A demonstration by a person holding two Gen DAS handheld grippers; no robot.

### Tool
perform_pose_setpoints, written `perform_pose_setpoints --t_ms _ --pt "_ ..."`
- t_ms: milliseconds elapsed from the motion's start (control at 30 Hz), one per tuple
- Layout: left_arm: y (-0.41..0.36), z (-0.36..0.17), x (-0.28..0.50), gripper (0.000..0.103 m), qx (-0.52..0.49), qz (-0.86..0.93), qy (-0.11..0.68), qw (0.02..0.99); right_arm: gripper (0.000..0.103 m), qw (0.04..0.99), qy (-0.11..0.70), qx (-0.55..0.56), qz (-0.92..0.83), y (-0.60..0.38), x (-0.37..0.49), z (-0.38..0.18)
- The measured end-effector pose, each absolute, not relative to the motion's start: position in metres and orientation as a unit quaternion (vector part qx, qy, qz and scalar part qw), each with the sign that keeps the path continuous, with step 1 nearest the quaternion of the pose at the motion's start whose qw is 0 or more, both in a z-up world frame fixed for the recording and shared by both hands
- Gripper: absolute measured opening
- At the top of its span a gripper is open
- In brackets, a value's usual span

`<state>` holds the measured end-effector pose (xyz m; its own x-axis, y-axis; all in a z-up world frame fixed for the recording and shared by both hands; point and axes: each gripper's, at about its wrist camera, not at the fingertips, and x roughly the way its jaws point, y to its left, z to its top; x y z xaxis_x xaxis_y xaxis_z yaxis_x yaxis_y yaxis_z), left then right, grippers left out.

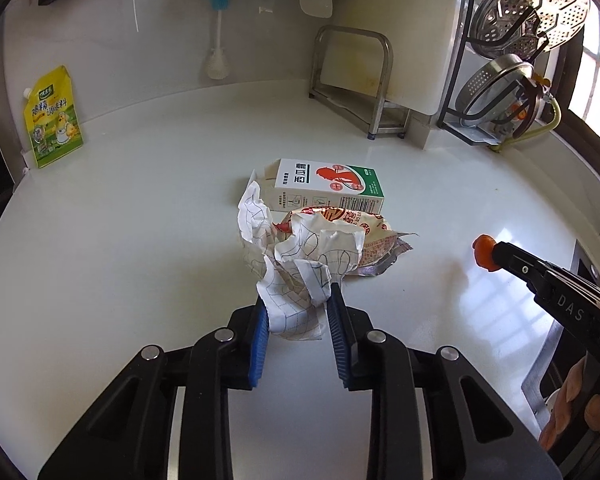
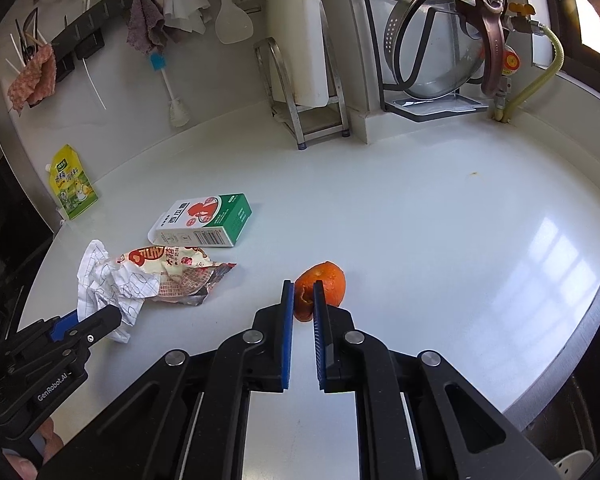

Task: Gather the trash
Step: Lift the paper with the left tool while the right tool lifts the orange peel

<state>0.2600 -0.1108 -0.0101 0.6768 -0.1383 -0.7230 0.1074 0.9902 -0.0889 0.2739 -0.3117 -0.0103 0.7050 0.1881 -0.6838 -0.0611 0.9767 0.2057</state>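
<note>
My left gripper (image 1: 296, 300) is shut on a crumpled sheet of grid paper (image 1: 292, 268), which also shows in the right wrist view (image 2: 108, 284). Behind the paper lies a red and white snack wrapper (image 1: 364, 240), also in the right wrist view (image 2: 180, 276), and a white and green carton (image 1: 328, 184) lies flat, also in the right wrist view (image 2: 204, 220). My right gripper (image 2: 303, 292) is shut on a piece of orange peel (image 2: 324, 288). The peel (image 1: 484, 252) shows at the right gripper's tip in the left wrist view.
A yellow seasoning pouch (image 1: 54, 120) leans on the back wall at the left. A metal rack (image 1: 356, 80) with a white cutting board stands at the back. A dish rack with steel lids (image 2: 440, 52) stands at the back right. The counter edge (image 2: 596, 320) curves on the right.
</note>
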Motion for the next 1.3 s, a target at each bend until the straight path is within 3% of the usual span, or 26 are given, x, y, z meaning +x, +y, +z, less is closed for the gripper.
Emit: perform_pose_setpoints --t_ms 567,1300 --pt "-0.080 0.010 0.198 0.027 -0.007 -0.075 0.393 0.916 0.009 0.927 0.358 0.076 0.084 -0.294 0.216 0.004" --pt "-0.071 0.009 0.061 0.027 0.034 -0.121 0.395 0.910 0.009 0.926 0.359 0.080 0.086 -0.251 0.041 0.005"
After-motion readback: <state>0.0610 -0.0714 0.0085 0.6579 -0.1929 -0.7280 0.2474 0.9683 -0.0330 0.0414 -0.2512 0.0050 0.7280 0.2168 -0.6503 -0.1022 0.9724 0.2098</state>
